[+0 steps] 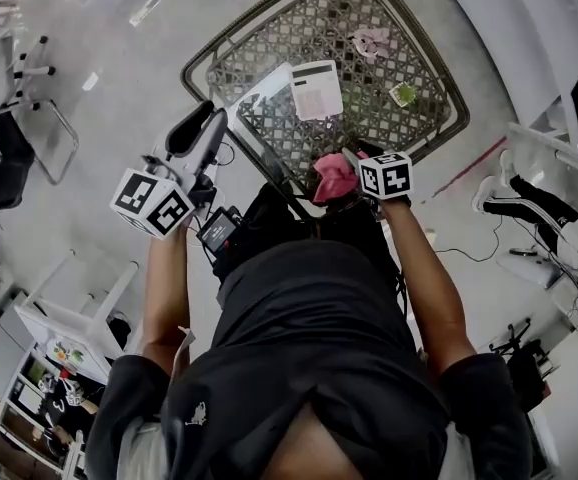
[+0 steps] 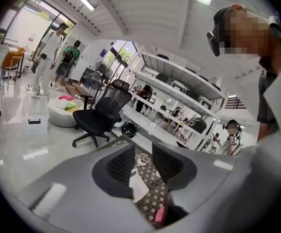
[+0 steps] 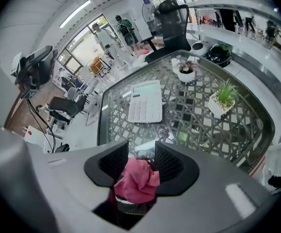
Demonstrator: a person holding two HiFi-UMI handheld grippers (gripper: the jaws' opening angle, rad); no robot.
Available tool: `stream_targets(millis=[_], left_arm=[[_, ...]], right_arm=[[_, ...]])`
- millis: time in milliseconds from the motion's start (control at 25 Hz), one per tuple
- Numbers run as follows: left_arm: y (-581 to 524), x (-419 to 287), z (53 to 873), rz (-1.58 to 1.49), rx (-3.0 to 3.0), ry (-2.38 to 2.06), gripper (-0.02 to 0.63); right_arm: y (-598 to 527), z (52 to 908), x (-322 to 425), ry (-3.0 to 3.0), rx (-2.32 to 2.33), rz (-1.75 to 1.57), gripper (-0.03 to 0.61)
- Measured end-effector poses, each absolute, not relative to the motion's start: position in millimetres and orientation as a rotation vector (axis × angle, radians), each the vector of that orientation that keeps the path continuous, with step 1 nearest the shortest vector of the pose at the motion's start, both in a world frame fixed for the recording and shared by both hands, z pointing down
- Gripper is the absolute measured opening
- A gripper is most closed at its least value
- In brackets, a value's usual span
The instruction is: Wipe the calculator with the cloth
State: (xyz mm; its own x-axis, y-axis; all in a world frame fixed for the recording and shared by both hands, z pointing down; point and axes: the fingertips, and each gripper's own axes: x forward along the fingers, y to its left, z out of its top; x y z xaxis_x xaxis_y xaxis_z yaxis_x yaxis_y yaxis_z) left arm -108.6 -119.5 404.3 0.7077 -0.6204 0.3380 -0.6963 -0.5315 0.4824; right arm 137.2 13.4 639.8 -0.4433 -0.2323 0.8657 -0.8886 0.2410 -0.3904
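Wiping not begun: R gripper (image 3: 140, 166) pinches pink cloth (image 3: 136, 181), calculator (image 3: 145, 106) untouched at 12 o'clock; L gripper (image 2: 143, 164) part-open, empty.

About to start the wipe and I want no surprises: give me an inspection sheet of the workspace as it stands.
Surface: dark lattice-top table.
Job's things: calculator lies flat mid-table; pink cloth bunched in the right gripper.
Clutter: potted plant and small pot beyond the calculator, apart from it.
Grippers: right gripper closed on the cloth by the table's near edge; left gripper open, empty.
Cables: thin cable on the floor right of the table.
Surroundings: office chair, shelving, people standing farther off.
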Motion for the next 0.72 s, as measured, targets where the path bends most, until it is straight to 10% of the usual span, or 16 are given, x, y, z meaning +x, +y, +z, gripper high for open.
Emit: stream_targets(millis=[720], left_arm=[[-107.4, -108.2, 422.6, 0.213, 2.282, -1.008, 0.156]], right_arm=[[91.3, 722.8, 118.7, -1.697, 0.776, 1.202, 0.215]])
